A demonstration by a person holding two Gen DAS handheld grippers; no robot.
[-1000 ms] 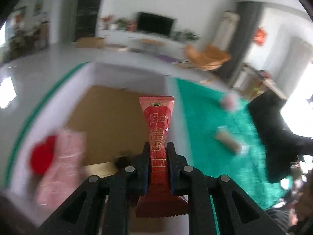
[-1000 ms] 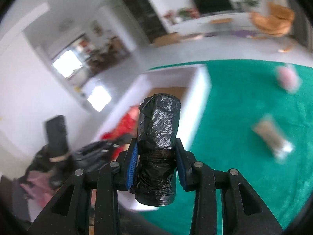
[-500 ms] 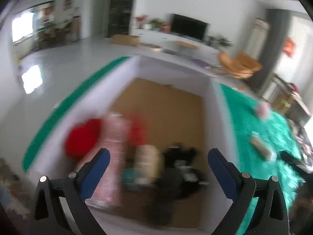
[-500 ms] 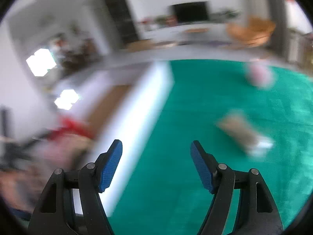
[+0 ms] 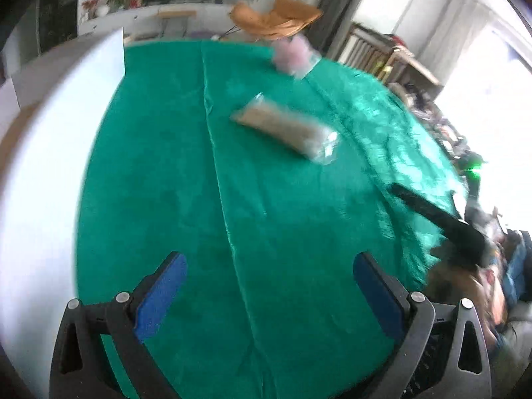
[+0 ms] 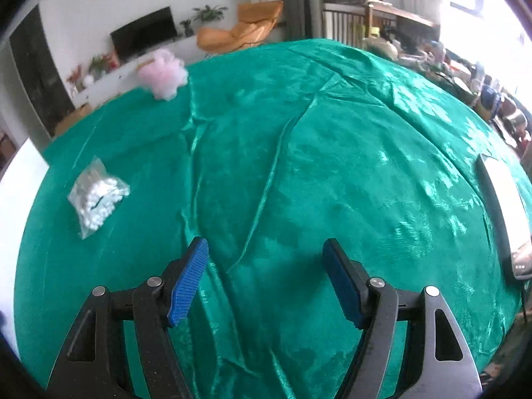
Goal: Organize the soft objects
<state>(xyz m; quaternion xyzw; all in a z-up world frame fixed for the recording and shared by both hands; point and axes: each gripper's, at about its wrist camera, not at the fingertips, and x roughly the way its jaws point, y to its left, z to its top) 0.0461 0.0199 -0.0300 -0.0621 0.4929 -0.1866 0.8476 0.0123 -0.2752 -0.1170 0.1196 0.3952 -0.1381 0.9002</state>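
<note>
A clear bag of cotton balls lies on the green cloth, ahead of my open, empty left gripper. A pink mesh puff sits farther back near the table's far edge. In the right wrist view the bag of cotton balls lies at the left and the pink puff at the far left back. My right gripper is open and empty above the wrinkled cloth. The white box wall stands at the left.
A black tool, blurred, reaches in from the right in the left wrist view. A phone-like device lies on the cloth's right edge. Room furniture and an orange chair stand beyond the table.
Both grippers let go of their loads, the red packet and the black bag roll, over the box. Both have since swung right, away from the box, and now face the green cloth.
</note>
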